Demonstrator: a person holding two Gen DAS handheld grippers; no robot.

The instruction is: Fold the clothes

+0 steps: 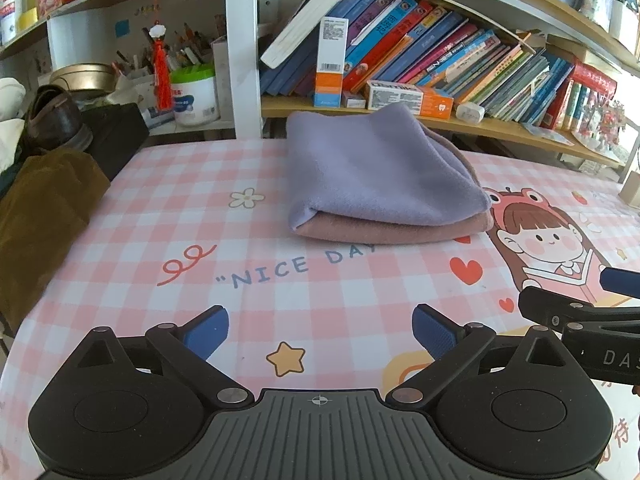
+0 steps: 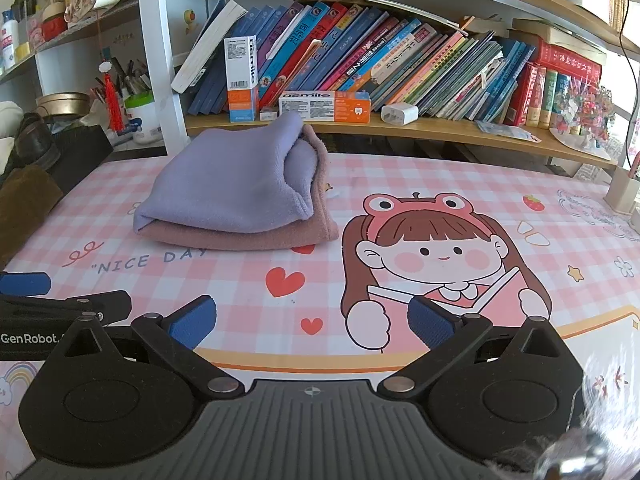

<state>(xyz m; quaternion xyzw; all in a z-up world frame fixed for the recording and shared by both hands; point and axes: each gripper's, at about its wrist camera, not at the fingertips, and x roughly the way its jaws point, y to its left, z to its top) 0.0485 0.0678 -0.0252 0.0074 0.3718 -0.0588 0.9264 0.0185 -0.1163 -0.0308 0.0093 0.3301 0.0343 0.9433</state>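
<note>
Cloth sits folded at the upper middle of both views: we see a soft lavender fleece garment (image 1: pixel 376 168) lying on top of a dusty-pink fleece garment (image 1: pixel 392 230), the two stacked in one neat pile on the pink-and-white checked tablecloth with cartoon prints (image 1: pixel 200 200). In the right wrist view the same lavender piece (image 2: pixel 224 184) shows its rolled open edge toward the right, with the pink layer (image 2: pixel 248 240) peeking out beneath and beside it.

Our left gripper (image 1: pixel 320 334) fills the bottom of its frame, its blue-padded fingers (image 1: pixel 206 334) spread wide apart with nothing between them, hovering over a yellow star printed on the cloth. Our right gripper (image 2: pixel 312 322) is likewise parted and empty at the bottom of its own view, above the printed cartoon girl in a frog hat (image 2: pixel 432 256). Each tool shows in the other's picture: the right one enters at the right edge of the left view (image 1: pixel 600 312), and the left one enters at the left edge of the right view. Both are well apart from the pile.

Behind the table, across the top of the frame, a wooden shelf (image 2: pixel 400 130) carries a row of leaning colourful books (image 2: pixel 400 64) and white-and-orange toothpaste boxes (image 2: pixel 324 106).
</note>
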